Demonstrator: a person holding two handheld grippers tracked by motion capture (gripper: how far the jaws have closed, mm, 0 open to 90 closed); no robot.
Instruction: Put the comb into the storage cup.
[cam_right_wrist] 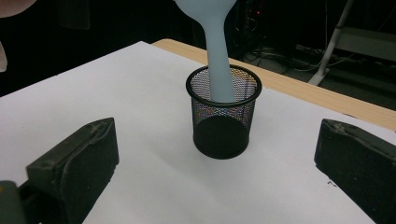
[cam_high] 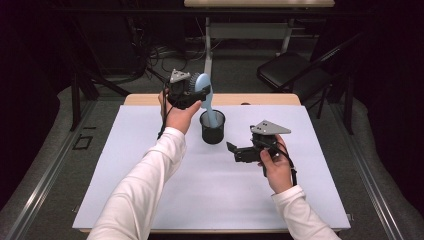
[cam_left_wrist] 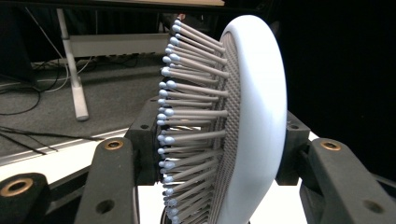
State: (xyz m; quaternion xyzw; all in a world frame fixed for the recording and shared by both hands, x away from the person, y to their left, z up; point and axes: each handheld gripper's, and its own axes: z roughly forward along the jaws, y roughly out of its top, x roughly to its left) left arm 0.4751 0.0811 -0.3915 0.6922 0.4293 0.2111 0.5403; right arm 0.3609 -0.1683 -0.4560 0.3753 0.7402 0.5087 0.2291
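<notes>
Standing handle-down in cup (cam_high: 212, 128): hairbrush (cam_high: 203, 85)

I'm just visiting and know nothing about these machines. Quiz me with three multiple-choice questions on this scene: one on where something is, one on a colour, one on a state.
1. Where is the handle end of the hairbrush?
A. inside the mesh cup
B. flat on the white sheet
C. under the folding chair

2. What colour is the hairbrush?
A. red
B. pale blue
C. green

3. How do the jaws of the right gripper stand?
A. clamped on the cup
C. clamped on the brush
B. open, holding nothing

Answers: 1 A, the handle drops through the cup's rim in the right gripper view. 2 B, its back and bristle tips are pale blue. 3 B, both jaws stand wide apart over the sheet, while the left gripper clamps the brush head.
</notes>
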